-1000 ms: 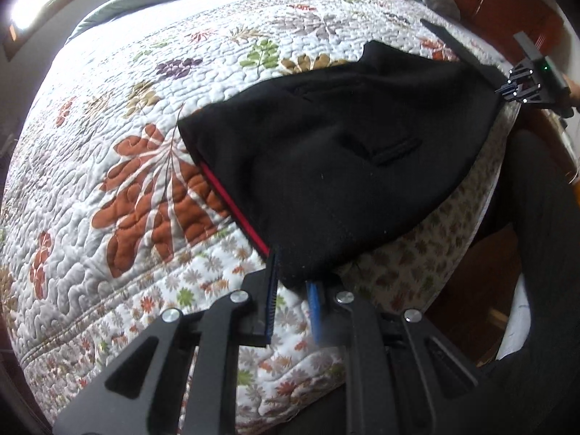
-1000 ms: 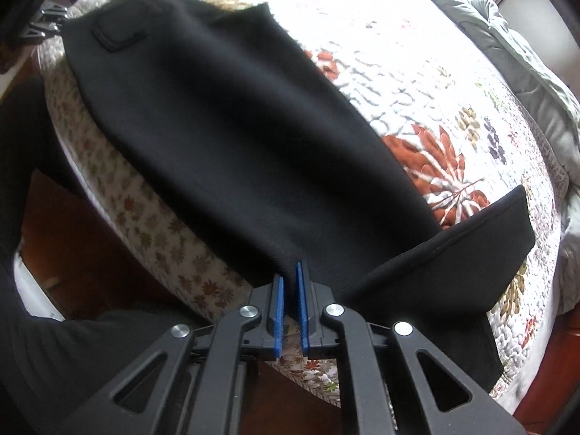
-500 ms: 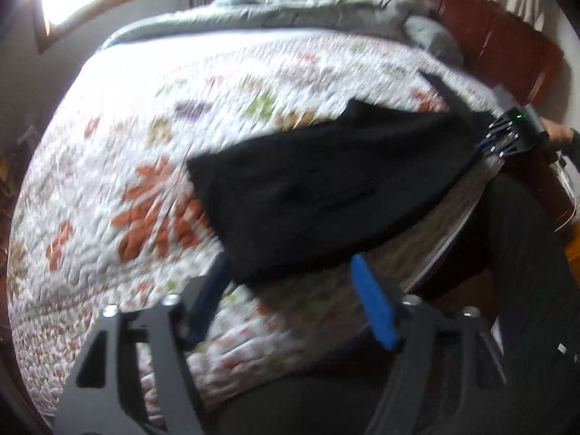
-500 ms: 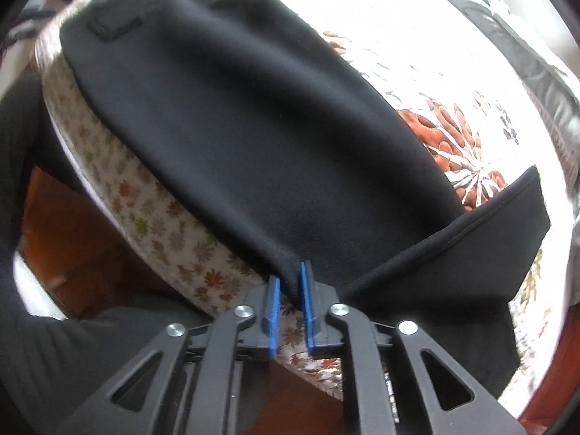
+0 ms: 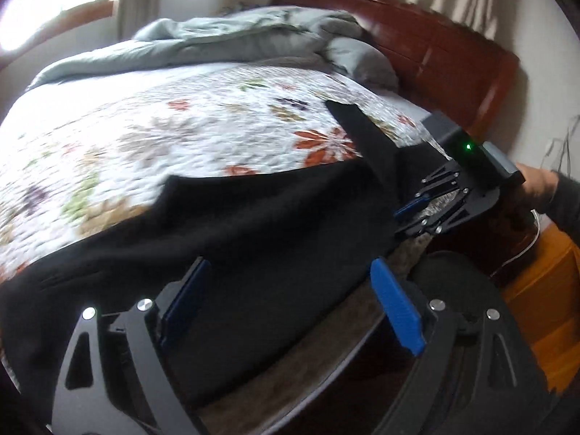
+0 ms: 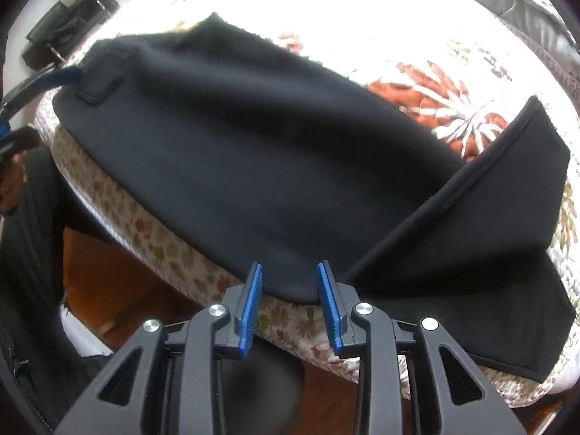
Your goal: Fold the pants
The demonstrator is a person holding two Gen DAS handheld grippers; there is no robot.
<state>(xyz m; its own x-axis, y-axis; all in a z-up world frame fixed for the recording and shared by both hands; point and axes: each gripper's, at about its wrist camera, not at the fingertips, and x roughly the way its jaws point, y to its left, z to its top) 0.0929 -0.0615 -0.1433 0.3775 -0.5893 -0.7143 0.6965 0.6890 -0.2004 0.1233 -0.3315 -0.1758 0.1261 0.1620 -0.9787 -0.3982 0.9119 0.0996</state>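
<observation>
Pants [image 6: 261,166], black, lie flat along the near edge of the bed, on the quilt [image 5: 152,134]. Right wrist view: main body runs from 10 o'clock down to 6 o'clock; a sewn flap, maybe a pocket, sits near 9–10 o'clock. A second panel with a piped seam crosses out toward 3 o'clock, its lower corner hanging over the quilt edge at 4 o'clock. The pants' near hem overhangs the bed side slightly at 6 o'clock.

Right gripper [image 6: 290,290]: jaws opening, blue pads apart and flanking the hem. Cloth edge sits between them, but the pads aren't pressing on it. In the left wrist view the same gripper [image 5: 406,221] is at 3 o'clock at the pants' far end, green LED lit, a hand [image 5: 533,186] behind it.

Left gripper [image 5: 290,297]: jaws opening, spread wide, hovering over the pants at 6 o'clock. Cloth shows behind the gap; nothing pinched. Frame is motion-blurred. In the right wrist view only one blue pad and a bit of its frame show, at 9 o'clock by the pants' far end.

Around it: floral leaf print on the quilt, grey duvet [image 5: 232,40] bunched at 12 o'clock, red-brown headboard [image 5: 435,47] at 1–2 o'clock, bright window [image 5: 32,3] at 10–11 o'clock. Person's dark-clothed leg [image 6: 32,253] at 7–8 o'clock in the right view.
</observation>
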